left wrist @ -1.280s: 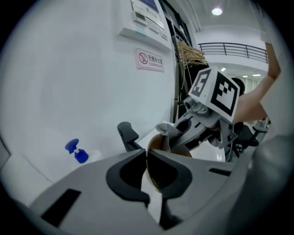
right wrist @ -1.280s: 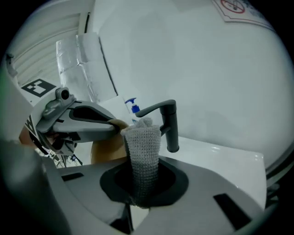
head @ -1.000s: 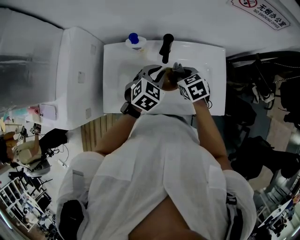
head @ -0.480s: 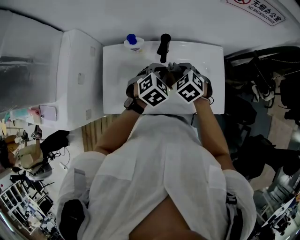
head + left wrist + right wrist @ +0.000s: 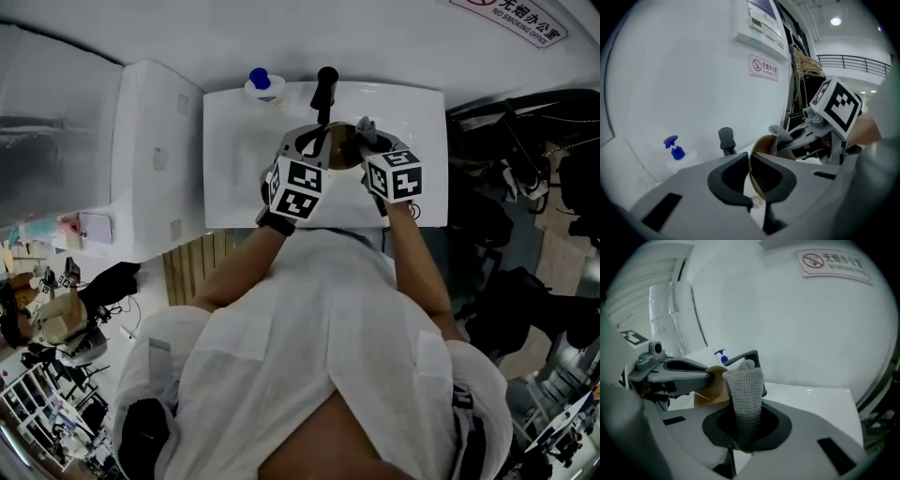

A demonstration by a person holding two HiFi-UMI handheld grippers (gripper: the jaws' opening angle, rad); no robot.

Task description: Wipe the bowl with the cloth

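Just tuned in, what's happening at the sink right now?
A person stands at the white sink with a gripper in each hand. The left gripper has just closed its jaws on the rim of the brown bowl, held over the basin. The right gripper is shut on the grey cloth, right beside the bowl; whether they touch is unclear.

White wall [image 5: 187,37] carried a no-smoking sign [image 5: 514,21]. White counter [image 5: 234,159] stood against it, black tap [image 5: 325,89] and blue-capped bottle [image 5: 260,82] at its back edge.

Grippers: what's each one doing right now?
Left gripper: jaws just closed, shut on the rim of the bowl.
Right gripper: shut on the cloth.
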